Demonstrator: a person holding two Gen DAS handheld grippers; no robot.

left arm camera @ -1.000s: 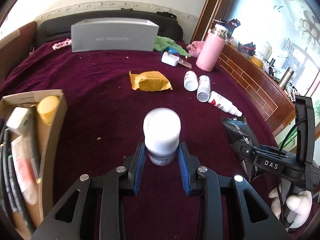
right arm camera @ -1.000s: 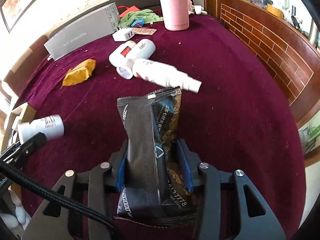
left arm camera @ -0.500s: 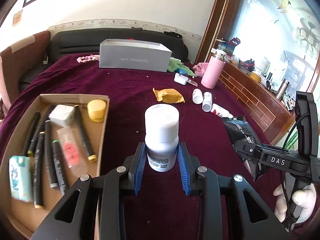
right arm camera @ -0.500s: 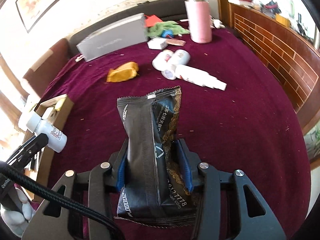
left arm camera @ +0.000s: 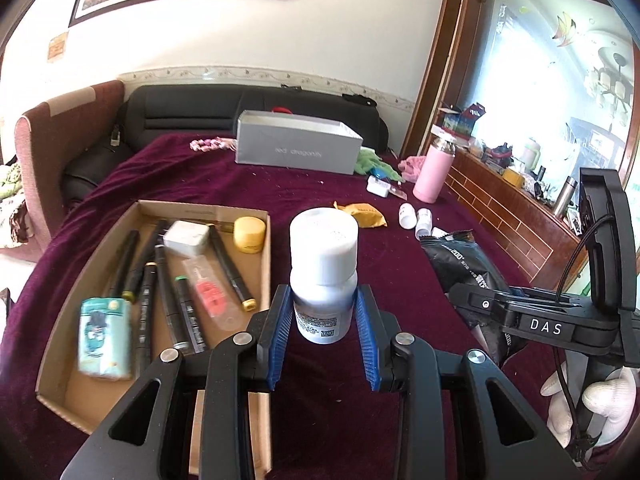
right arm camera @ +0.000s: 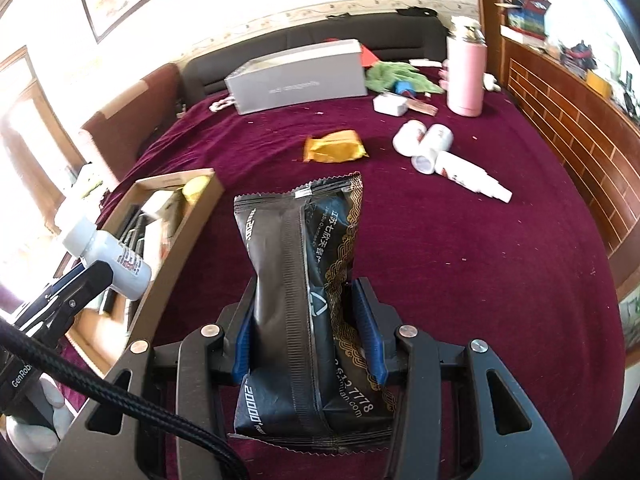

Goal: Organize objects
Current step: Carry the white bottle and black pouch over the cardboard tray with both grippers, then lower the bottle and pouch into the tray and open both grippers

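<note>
Both grippers have risen: left gripper (left arm camera: 324, 332) fingers clamp the white bottle (left arm camera: 323, 272), right gripper (right arm camera: 308, 332) fingers grip the black packet (right arm camera: 308, 280), cardboard tray (left arm camera: 160, 208) now near left.

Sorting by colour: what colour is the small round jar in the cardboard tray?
Yellow: the jar sits in the cardboard tray's far right corner, clearest in the left wrist view.

My left path: cardboard tray (left arm camera: 267, 280) near wall in way; markers (left arm camera: 230, 264) crowd tray floor; bare cloth (right arm camera: 480, 260) ahead on my right; bottles (right arm camera: 424, 142) block far right.
</note>
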